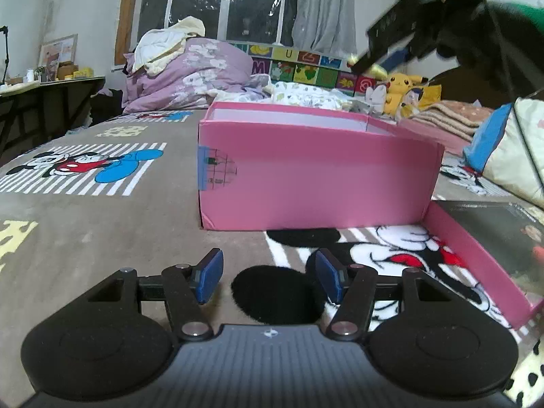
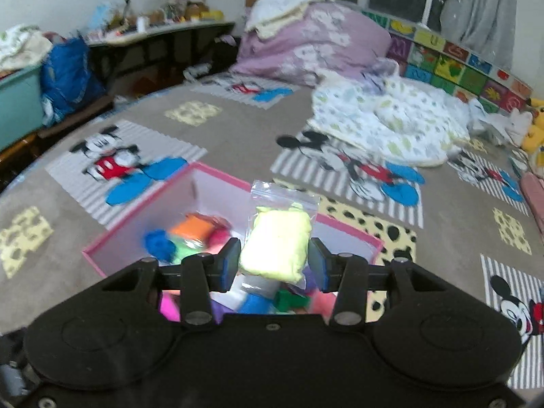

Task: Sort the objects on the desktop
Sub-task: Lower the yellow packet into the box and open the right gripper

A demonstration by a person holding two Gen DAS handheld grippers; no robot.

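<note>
My right gripper (image 2: 274, 261) is shut on a clear zip bag of pale yellow clay (image 2: 277, 241) and holds it above the open pink box (image 2: 204, 170). Inside that box lie several colour packets, orange (image 2: 192, 226), blue (image 2: 158, 244) and others, blurred. In the left wrist view the same pink box (image 1: 319, 183) stands on the bed ahead, its inside hidden by the near wall. My left gripper (image 1: 270, 277) hovers low over the blanket in front of it, open and empty. The right gripper's dark body (image 1: 425, 23) shows at the upper right there.
The pink box lid (image 1: 476, 265) lies to the right of the box with a dark sheet in it. A cartoon-mouse blanket (image 1: 102, 204) covers the bed. Piled purple bedding (image 2: 312, 40), a printed quilt (image 2: 384, 119) and a yellow plush toy (image 1: 397, 88) sit behind. A cluttered desk (image 2: 163, 30) stands at the left.
</note>
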